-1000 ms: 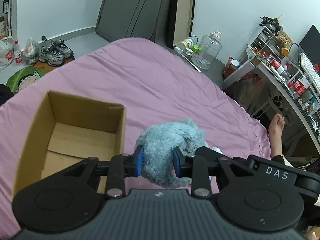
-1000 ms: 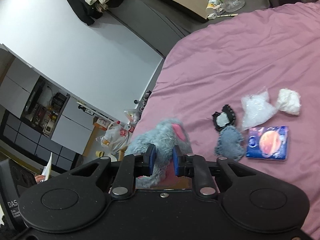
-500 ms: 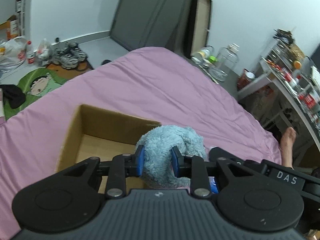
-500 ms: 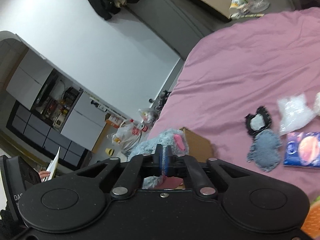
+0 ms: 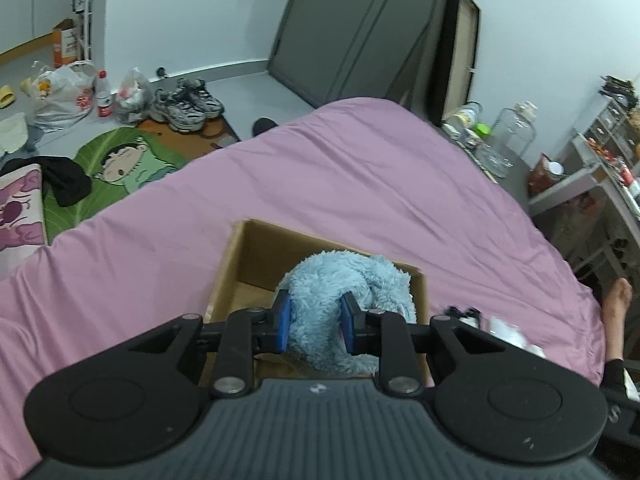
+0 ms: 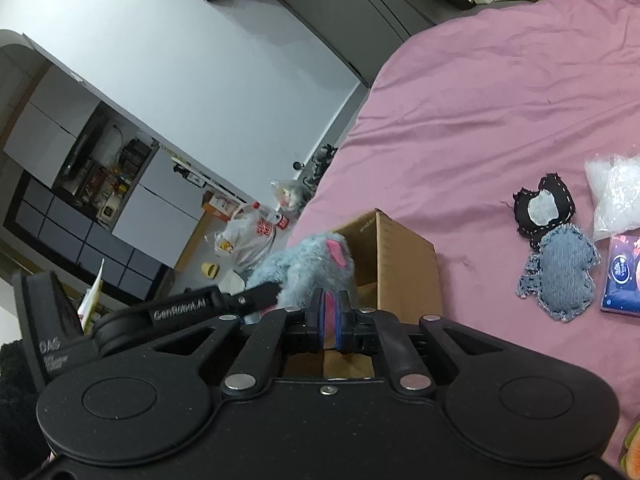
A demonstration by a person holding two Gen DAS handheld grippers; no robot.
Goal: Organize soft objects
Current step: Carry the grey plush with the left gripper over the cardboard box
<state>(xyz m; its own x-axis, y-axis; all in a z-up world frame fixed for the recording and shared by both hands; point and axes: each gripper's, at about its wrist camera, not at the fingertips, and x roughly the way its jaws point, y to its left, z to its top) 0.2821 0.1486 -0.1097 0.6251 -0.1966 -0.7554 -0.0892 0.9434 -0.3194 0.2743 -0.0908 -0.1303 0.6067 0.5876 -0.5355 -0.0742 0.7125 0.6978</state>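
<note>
My left gripper (image 5: 313, 322) clamps the blue plush (image 5: 348, 280) while my right gripper (image 6: 329, 320) pinches its pink part, and it now hangs over the cardboard box (image 5: 256, 248) on the bed (image 5: 360, 184), no longer beside it, ready for release.

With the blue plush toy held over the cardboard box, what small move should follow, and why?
Probably lower it further: both the left tongs and right tongs grip the plush toy, which hangs over the box opening, mostly above the rim.
</note>
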